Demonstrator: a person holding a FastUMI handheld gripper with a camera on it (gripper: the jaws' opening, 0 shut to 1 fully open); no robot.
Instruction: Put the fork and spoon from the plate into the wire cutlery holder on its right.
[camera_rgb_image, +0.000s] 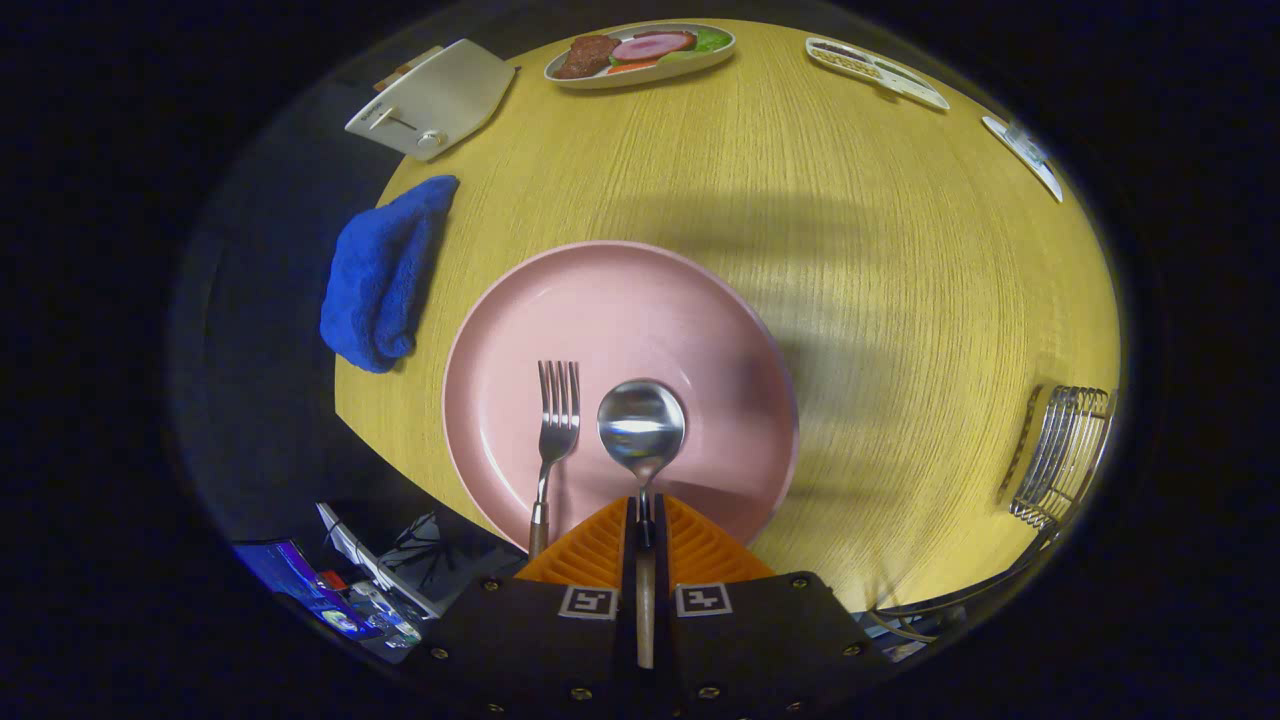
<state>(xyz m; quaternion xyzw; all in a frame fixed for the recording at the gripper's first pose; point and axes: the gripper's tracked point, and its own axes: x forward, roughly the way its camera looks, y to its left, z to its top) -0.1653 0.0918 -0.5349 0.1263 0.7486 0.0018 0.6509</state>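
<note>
A pink plate (620, 310) and blue cloth (380, 275) lie on the yellow wood-grain table (900, 300).

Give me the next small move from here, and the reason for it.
Probably lift the spoon straight up off the pink plate. The gripper looks closed on the spoon's handle, bowl ahead of the fingers, so the grasp seems made. The fork lies close beside it, and the wire cutlery holder sits off to the right.

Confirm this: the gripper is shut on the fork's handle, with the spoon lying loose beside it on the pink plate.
Not right, they are swapped. In the gripper view the gripper is shut on the spoon by its handle, and the fork lies loose beside it on the pink plate.
</note>
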